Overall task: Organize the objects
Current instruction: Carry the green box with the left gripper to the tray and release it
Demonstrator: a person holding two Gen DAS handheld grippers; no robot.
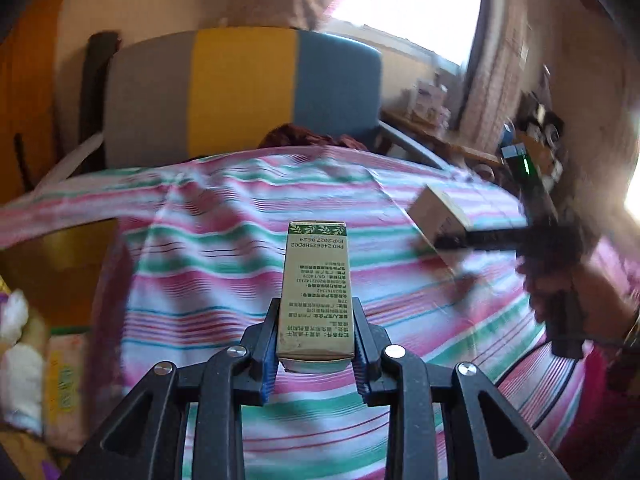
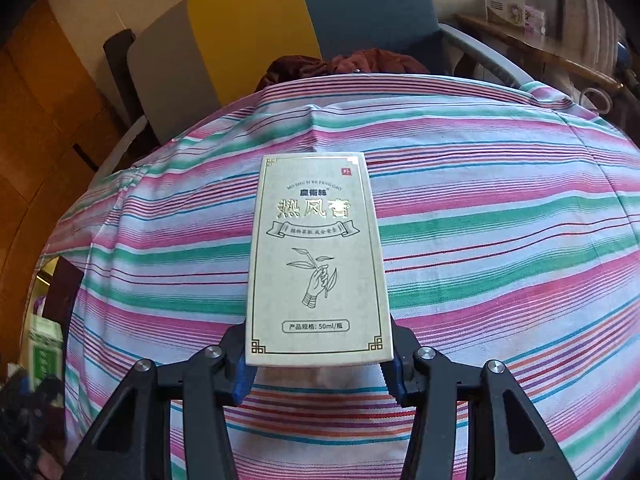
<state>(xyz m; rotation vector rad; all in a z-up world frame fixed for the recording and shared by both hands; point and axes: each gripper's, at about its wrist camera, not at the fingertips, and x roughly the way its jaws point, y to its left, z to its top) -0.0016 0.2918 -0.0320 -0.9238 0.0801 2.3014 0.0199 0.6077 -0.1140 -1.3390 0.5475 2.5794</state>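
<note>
My left gripper (image 1: 316,320) is shut on a narrow gold-tan box (image 1: 316,280) with green leaf trim and printed text, held above the striped cloth (image 1: 240,208). My right gripper (image 2: 318,344) is shut on a pale cream box (image 2: 316,256) with gold Chinese lettering and a hand-with-sprig drawing, held above the same striped cloth (image 2: 500,220). In the left wrist view the right gripper (image 1: 448,240) shows at the right, blurred, with its cream box (image 1: 436,212) above the cloth.
A chair with a grey, yellow and blue back (image 1: 240,92) stands behind the table, dark red fabric (image 2: 360,64) on its seat. A wooden shelf with small items (image 2: 520,36) is at the far right. Packages and a plush toy (image 1: 16,340) sit at the left.
</note>
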